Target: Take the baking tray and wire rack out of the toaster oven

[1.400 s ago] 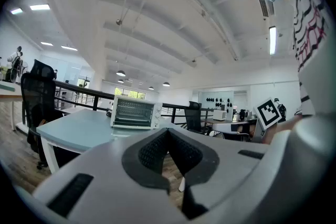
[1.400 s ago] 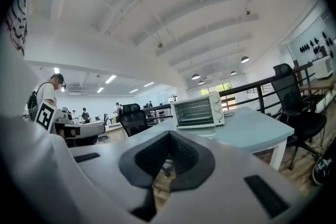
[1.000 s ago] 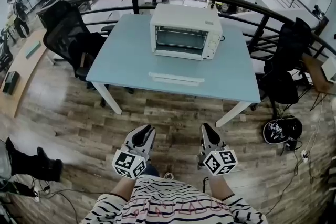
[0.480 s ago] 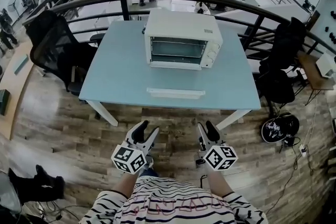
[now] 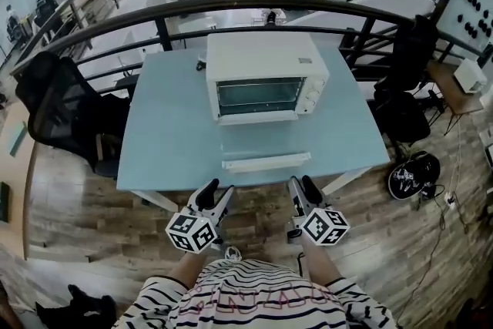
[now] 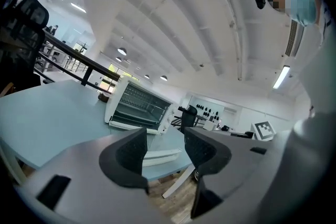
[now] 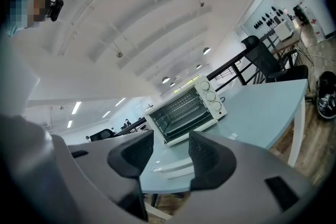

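Judging by its look, the wire rack [image 7: 181, 107] is a light, stiff grid of thin metal rods that shows through the dark front of the toaster oven [image 5: 266, 62]. The baking tray is presumably in there with it, though neither gripper view picks it out clearly. The oven stands towards the far middle of the pale blue desk [image 5: 169, 142], with a long white bar [image 5: 266, 162] lying on the desk apart from it on the near side; what that bar is cannot be told. Whether the oven door is down or closed is also unclear. The left gripper [image 5: 218, 193] and right gripper [image 5: 300, 187] are held side by side at the near edge of the desk, well short of the oven. The jaws of both have just been opening and now stand moderately apart with nothing between them. The rack will probably slide on its rails and can snag if pulled crooked, so the front crossbar near its middle is likely the best place to pinch, with a straight, level draw. The tray, if it is thin sheet metal, would be smooth and apt to slip, and it would tip if gripped at one corner. Its front lip is the sensible hold, perhaps with one gripper towards each side. Neither piece looks fragile, but both could clatter or scrape the oven walls.
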A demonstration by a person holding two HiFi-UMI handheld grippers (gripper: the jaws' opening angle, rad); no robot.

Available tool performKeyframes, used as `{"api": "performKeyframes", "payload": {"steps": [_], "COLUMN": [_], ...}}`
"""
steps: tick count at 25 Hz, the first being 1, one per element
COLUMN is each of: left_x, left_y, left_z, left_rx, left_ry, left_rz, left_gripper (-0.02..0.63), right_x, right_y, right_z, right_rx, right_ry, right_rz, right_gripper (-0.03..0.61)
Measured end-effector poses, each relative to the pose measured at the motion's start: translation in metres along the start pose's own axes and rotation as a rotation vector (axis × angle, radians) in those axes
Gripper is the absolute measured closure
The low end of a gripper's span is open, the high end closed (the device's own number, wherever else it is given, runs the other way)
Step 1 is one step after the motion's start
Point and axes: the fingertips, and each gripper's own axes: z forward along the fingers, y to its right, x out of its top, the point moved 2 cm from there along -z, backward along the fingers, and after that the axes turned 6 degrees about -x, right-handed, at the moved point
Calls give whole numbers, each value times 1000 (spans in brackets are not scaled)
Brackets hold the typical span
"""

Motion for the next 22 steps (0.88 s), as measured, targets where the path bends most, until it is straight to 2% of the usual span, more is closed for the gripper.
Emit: {"api": "performKeyframes", "payload": {"steps": [5, 10, 15, 22], "left_x": [9, 13, 12, 28], "left_y": [-37, -64, -88, -117], "left_z": [23, 45, 74, 124], "left_rx": [-45, -45, -7, 56], "left_ry": [-36, -48, -42, -7], "left_rz": [-30, -82, -125, -157], "left_gripper": [411, 411, 411, 411], "right_x": [-3, 2, 10, 32], "right_y": [-1, 4, 26, 55], "right_z": [36, 66, 105, 173], "right_rx": [-52, -88, -103, -73], "right_ry": [26, 20, 7, -41], "right_rz": [53, 59, 93, 122], "right_gripper": [373, 373, 373, 373]}}
